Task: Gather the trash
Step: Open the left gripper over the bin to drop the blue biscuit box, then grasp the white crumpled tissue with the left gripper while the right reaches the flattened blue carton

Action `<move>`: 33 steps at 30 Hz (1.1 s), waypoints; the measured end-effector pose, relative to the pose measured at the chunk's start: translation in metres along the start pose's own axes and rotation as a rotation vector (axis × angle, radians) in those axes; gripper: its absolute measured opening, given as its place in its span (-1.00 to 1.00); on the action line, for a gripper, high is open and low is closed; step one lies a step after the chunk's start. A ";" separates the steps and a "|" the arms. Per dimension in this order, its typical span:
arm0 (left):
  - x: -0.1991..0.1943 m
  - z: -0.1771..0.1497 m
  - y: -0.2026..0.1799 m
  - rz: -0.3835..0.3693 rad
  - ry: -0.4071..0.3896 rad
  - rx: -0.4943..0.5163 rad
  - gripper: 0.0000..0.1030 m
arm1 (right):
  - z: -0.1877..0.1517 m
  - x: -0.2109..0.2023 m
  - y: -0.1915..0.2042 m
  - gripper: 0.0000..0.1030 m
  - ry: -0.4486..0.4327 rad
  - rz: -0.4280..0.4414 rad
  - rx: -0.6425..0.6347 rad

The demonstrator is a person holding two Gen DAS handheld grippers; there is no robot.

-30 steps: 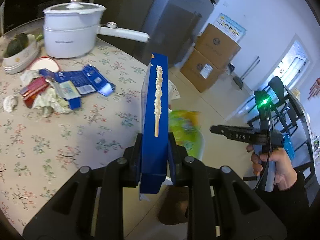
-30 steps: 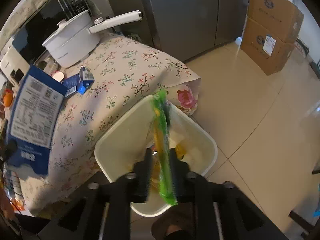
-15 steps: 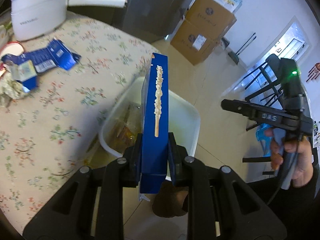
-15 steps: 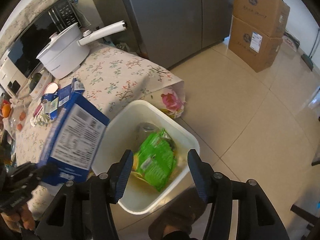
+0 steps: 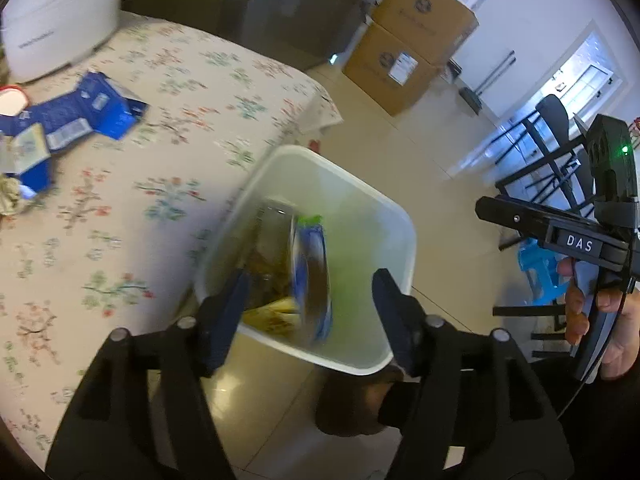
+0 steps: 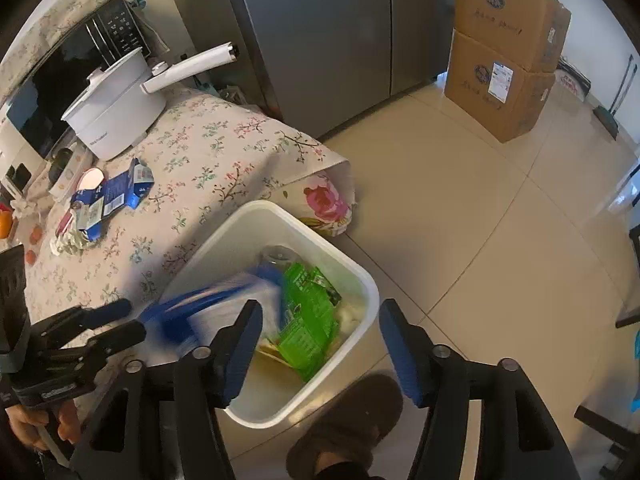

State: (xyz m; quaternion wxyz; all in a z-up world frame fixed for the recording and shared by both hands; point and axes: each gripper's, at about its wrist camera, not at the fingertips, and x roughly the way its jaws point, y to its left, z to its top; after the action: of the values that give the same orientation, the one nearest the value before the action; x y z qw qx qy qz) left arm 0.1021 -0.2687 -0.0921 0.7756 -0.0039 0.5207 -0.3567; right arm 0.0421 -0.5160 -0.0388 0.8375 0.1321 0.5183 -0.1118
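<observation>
A white bin (image 5: 394,216) (image 6: 362,276) stands on the floor beside the table. My left gripper (image 5: 310,292) is open above it, and a blue box (image 5: 310,276) is falling, blurred, into the bin (image 6: 208,300). My right gripper (image 6: 318,328) is open and empty over the bin, above a green packet (image 6: 308,320) that lies inside. The left gripper also shows at the lower left of the right wrist view (image 6: 108,322). More trash lies on the floral table: a flattened blue carton (image 5: 80,116) (image 6: 116,192) and crumpled wrappers (image 6: 70,240).
A white pot with a long handle (image 5: 60,12) (image 6: 116,108) stands at the table's far end. Stacked cardboard boxes (image 6: 504,60) sit on the tiled floor by the fridge (image 6: 320,32). A brown slipper (image 6: 352,420) is next to the bin. Chairs (image 5: 552,152) stand at the right.
My left gripper has opened and let go of the blue box, which now drops into the bin. My right gripper stays open above the green packet.
</observation>
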 end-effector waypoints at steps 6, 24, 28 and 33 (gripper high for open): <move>-0.029 -0.007 0.023 0.061 -0.045 -0.019 0.52 | 0.004 0.000 0.013 0.31 -0.006 0.012 -0.010; -0.116 -0.032 0.120 0.280 -0.128 -0.124 0.66 | 0.024 0.018 0.136 0.50 -0.012 0.058 -0.204; -0.129 -0.034 0.153 0.322 -0.159 -0.184 0.67 | 0.028 0.026 0.166 0.50 -0.004 0.064 -0.247; -0.119 -0.029 0.184 0.305 -0.189 -0.230 0.67 | 0.039 0.040 0.198 0.50 0.005 0.065 -0.289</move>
State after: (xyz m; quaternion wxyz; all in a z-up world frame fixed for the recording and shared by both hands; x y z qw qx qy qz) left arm 0.1548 -0.0546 -0.0788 0.8604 -0.0472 0.4776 -0.1715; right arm 0.1562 -0.3450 -0.0371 0.8497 0.0271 0.5266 -0.0083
